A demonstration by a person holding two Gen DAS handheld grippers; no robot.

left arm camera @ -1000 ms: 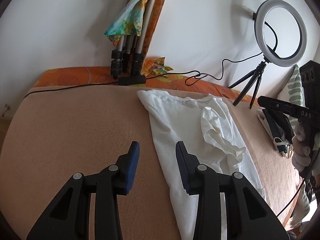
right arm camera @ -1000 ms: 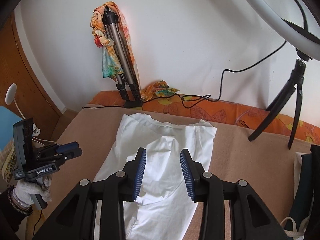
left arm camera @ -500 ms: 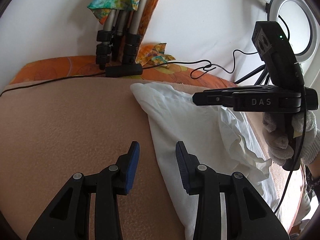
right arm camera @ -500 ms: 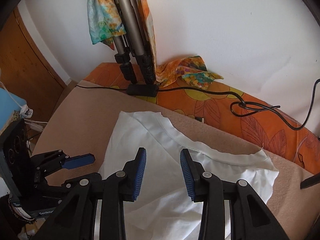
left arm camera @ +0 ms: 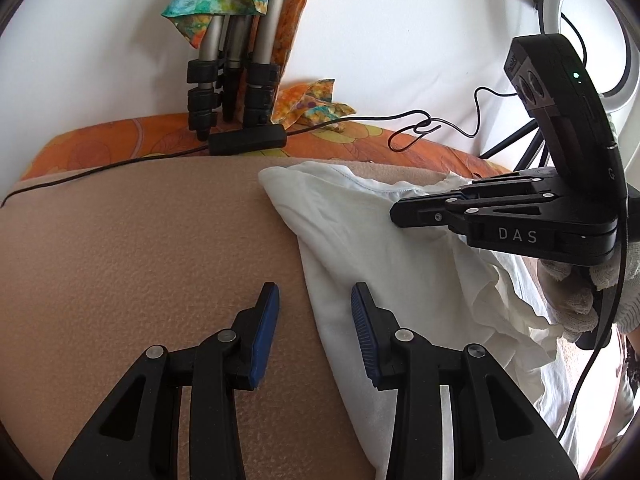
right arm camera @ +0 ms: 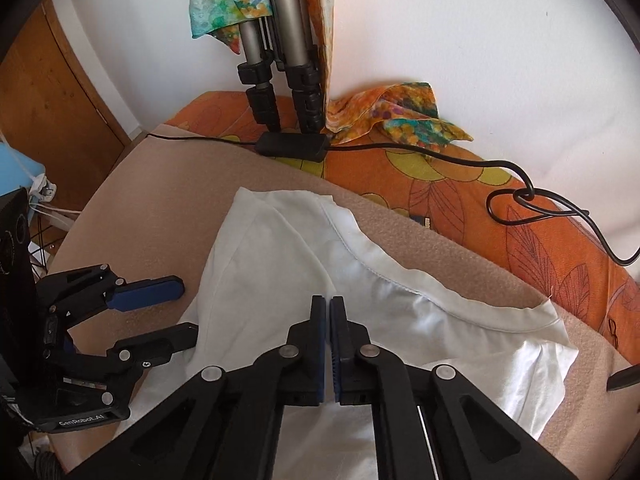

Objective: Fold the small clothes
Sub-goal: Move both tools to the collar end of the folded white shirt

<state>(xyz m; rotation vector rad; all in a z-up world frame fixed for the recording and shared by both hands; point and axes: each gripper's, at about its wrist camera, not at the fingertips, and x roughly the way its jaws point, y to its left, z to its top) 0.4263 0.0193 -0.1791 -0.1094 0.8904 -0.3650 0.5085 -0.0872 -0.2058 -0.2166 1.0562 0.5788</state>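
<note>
**White tee, one pinch in, other side waiting**

White cotton-looking tee [right arm camera: 280, 264] is lying on the tan blanket [left arm camera: 140, 260], collar end toward the wall, already partly doubled over on itself with some rumpled fabric bunched along its right side. It sits a bit right of the middle of the bed.

The right gripper [right arm camera: 329, 308] has its jaws clamped together, having just been closing, and they sit right on the shirt just below the neckline. Looks to me like a pinch of fabric is caught between the pads, but the fold there is thin, so I can't swear how much is actually held. Makes sense as the grab point for pulling that upper part across.

The left gripper [left arm camera: 314, 304] is partly spread with nothing between the pads. One pad is over bare blanket, the other over the shirt's left edge, so it's straddling the hem line, probably lined up to take that edge next.

Room-wise: loads of free blanket to the left of the shirt, so folding that way is easy. Far end is tighter, with a black cable [right arm camera: 440, 152] and its adapter box [right arm camera: 292, 146] on the orange floral sheet [right arm camera: 460, 200] and tripod legs [right arm camera: 280, 80] against the wall, near the collar but not touching it. A ring light [left arm camera: 592, 32] stands off to the right.
</note>
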